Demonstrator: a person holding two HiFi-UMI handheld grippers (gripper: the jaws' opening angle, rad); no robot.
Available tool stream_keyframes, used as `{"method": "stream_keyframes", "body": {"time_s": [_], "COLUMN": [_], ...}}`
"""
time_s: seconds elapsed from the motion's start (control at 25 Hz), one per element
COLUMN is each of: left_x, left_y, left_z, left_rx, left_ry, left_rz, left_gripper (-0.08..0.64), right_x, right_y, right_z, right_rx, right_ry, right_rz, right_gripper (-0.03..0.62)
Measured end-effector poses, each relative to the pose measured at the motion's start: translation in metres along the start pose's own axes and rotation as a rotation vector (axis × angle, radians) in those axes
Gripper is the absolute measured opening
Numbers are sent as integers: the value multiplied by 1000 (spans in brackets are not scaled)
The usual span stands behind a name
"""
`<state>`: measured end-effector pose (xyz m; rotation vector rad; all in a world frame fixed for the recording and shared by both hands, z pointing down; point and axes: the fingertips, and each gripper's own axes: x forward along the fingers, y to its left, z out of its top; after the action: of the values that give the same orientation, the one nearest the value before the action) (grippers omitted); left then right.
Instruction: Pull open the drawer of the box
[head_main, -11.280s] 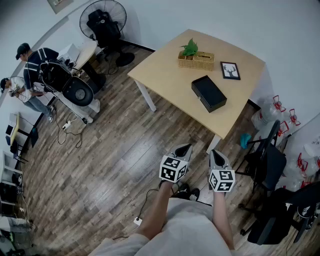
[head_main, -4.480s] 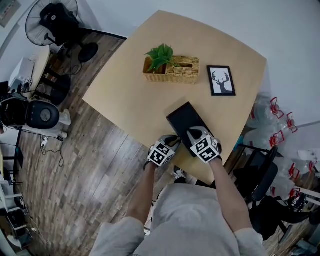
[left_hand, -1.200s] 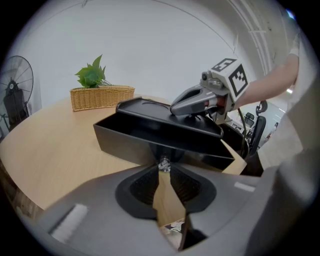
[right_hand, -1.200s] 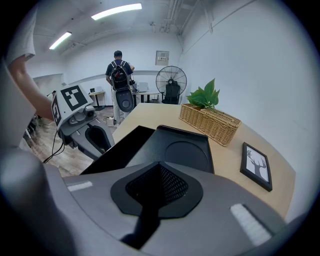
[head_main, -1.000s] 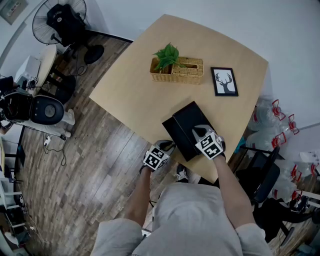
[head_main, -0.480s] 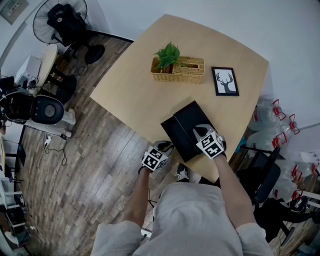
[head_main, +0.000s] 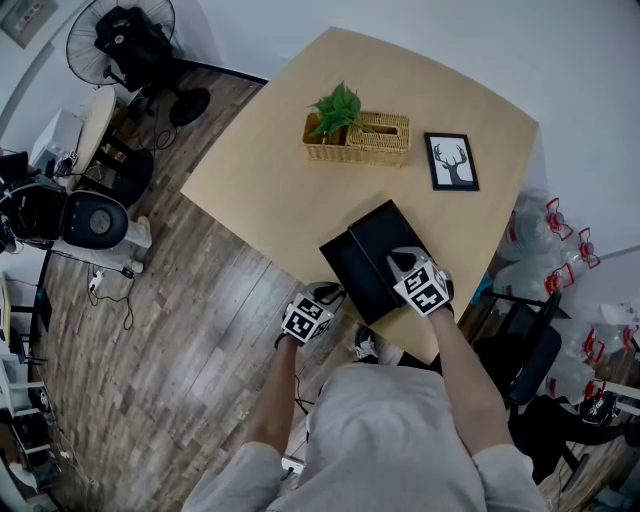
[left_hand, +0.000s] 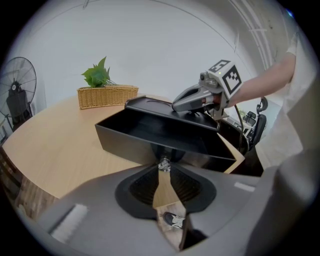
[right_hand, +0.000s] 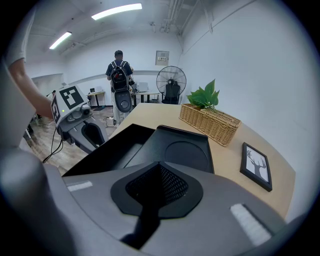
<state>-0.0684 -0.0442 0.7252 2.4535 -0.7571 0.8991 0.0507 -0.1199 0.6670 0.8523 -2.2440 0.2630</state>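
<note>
Looking at a black box (head_main: 388, 232) near the front edge of the counter (head_main: 270, 170) w/ drawer (head_main: 343, 266) sticking partway out to the left. Got left gripper (left_hand: 164, 168) pinched tight on the drawer's small metal knob (left_hand: 164, 163), right gripper (right_hand: 159, 167) closed w/ nothing in it, tip resting on box top

No word, number or brand name could be read in any view. The left gripper (head_main: 334, 293) and the right gripper (head_main: 399, 259) each carried a cube printed only with black-and-white square marker patterns, without letters or digits. The framed picture (head_main: 452, 161), at the upper right of the head view, showed a deer's head and no caption. A wall sign (right_hand: 161, 57), upper middle of the right gripper view, was too small to read.
</note>
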Motion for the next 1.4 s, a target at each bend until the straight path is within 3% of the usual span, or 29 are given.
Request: {"method": "stream_keyframes", "body": {"time_s": [1.4], "left_x": [-10], "left_y": [5], "left_z": [-15], "left_rx": [-30], "left_ry": [-5], "left_rz": [29], "left_gripper": [130], "right_x": [1], "right_y": [-2], "right_z": [-1], "right_rx": [-4], "right_ry": [-2], "right_rz": [-3], "right_gripper": [2]}}
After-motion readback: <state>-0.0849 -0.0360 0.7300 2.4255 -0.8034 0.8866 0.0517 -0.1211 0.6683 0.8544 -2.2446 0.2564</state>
